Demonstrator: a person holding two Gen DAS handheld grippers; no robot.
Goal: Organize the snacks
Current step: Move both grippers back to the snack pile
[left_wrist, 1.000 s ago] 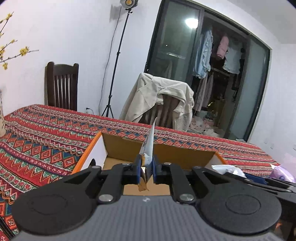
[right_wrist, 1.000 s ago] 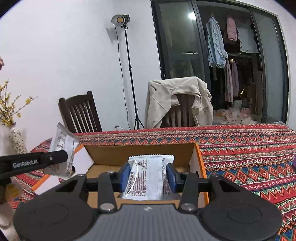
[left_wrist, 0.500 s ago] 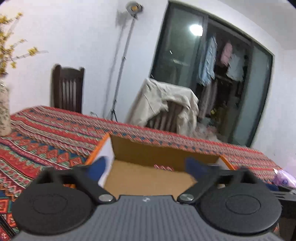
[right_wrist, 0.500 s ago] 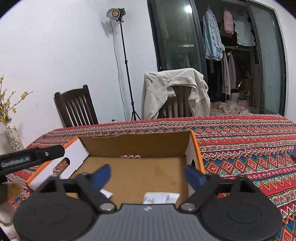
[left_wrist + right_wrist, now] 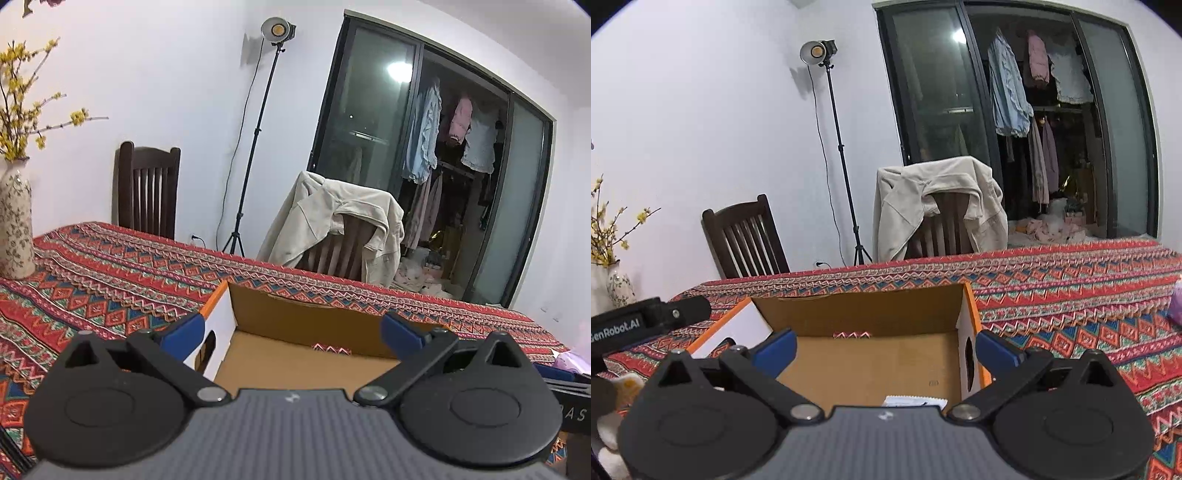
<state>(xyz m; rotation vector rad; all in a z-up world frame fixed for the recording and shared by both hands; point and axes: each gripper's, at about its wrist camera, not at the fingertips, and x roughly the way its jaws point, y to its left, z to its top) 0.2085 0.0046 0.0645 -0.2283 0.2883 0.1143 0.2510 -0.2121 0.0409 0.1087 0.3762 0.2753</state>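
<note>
The left tool point(image 5: 291, 334) stands released, its blue fingertips point(image 5: 184, 332) spread wide with nothing between them. Its jaws have just been opening. It hangs over the near edge of an open cardboard box point(image 5: 295, 325) that sits on the desk point(image 5: 110, 288), which is covered by a red patterned cloth. In this view only the brown floor and back wall of the box show; no snack can be seen inside from here.

The right tool point(image 5: 884, 350) is released too, with its jaws just opened wide and nothing held between the blue fingertips point(image 5: 997, 352). It hovers above the same box point(image 5: 857, 314), whose white side wall with an orange rim stands close to the right fingertip. A white snack packet point(image 5: 912, 401) lies flat on the floor of the box, at the near edge, mostly hidden behind the tool body.

At the left of the right wrist view, part of the left tool point(image 5: 650, 319) reaches in beside the box.

A vase point(image 5: 14, 229) with yellow flowers stands on the far left of the desk. Behind the desk are a dark wooden chair point(image 5: 147, 192), a light stand point(image 5: 258, 140), and another chair draped with a beige jacket point(image 5: 332, 221).
</note>
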